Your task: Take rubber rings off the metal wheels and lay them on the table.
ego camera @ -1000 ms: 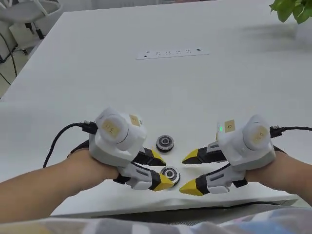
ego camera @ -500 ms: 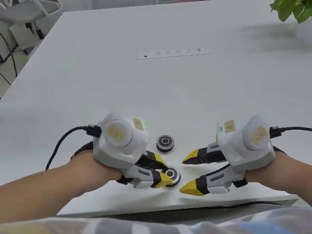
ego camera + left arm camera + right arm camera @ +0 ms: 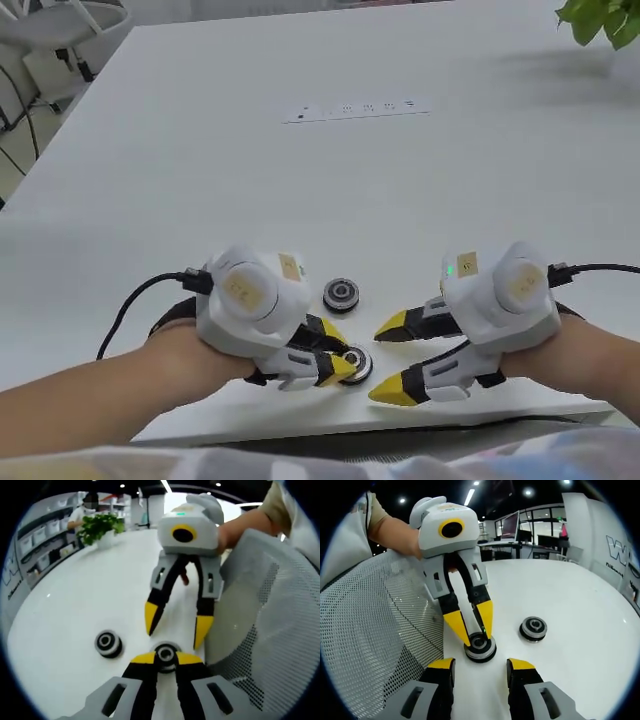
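Two small metal wheels with black rubber rings lie near the table's front edge. My left gripper (image 3: 337,351) is shut on the near wheel (image 3: 356,364), its yellow tips pinching the rim on both sides (image 3: 166,654). Further out, the second wheel (image 3: 341,294) lies free on the table, to the left in the left gripper view (image 3: 108,643). My right gripper (image 3: 389,358) faces the left one from the right, open and holding nothing, its tips just short of the near wheel (image 3: 480,648). From the right gripper view the second wheel (image 3: 533,628) is to the right.
A white power strip (image 3: 356,107) is set into the white table (image 3: 200,180) further back. A green plant (image 3: 598,20) stands at the far right corner. A mesh chair back (image 3: 375,630) is close behind the front edge. A cable (image 3: 135,300) trails from the left gripper.
The left gripper's jaws have closed in from a wider spread onto the near wheel. The right gripper has stayed put and open.
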